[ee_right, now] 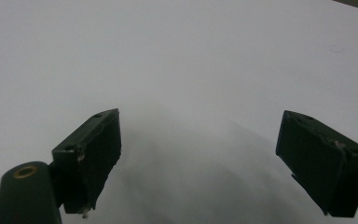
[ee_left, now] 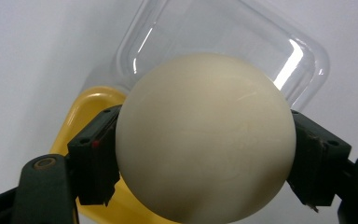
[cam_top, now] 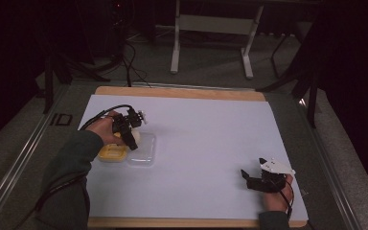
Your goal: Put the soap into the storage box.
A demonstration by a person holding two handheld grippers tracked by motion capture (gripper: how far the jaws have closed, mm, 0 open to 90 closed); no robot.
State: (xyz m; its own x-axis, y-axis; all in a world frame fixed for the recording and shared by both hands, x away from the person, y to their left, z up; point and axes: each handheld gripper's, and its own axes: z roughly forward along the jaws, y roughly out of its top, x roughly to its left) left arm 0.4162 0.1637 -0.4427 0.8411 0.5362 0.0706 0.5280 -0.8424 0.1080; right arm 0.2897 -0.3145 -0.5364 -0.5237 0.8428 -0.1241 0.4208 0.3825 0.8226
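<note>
Now, key relation: the ball (ee_left: pixel 205 137) sits clamped in the left gripper (cam_top: pixel 127 128), held just above the yellow tray (ee_left: pixel 81 114) and its clear lid (ee_left: pixel 223 42); the tray lies below and slightly behind the ball in the left gripper view, so the coming move looks like a short drop downward.
Left gripper: jaws pressed on opposite sides of the ball, at about its widest line.
Right gripper (cam_top: pixel 263 178): jaws wide apart, nothing between them, low over the white sheet (ee_right: pixel 177 56) at the near right, well apart from the tray.
Nearer hand: the left, by far.
Ball: cream, smooth, matt with a faint sheen; round, so no long axis to line up, and likely to roll once freed.
Tray: yellow plastic, shallow, rounded corners, raised rim.
Lid: clear thin plastic, glossy, rounded square, lying open beside the tray and touching it.
Sheet: flat, white, plain, on a wooden table (cam_top: pixel 182 91).
</note>
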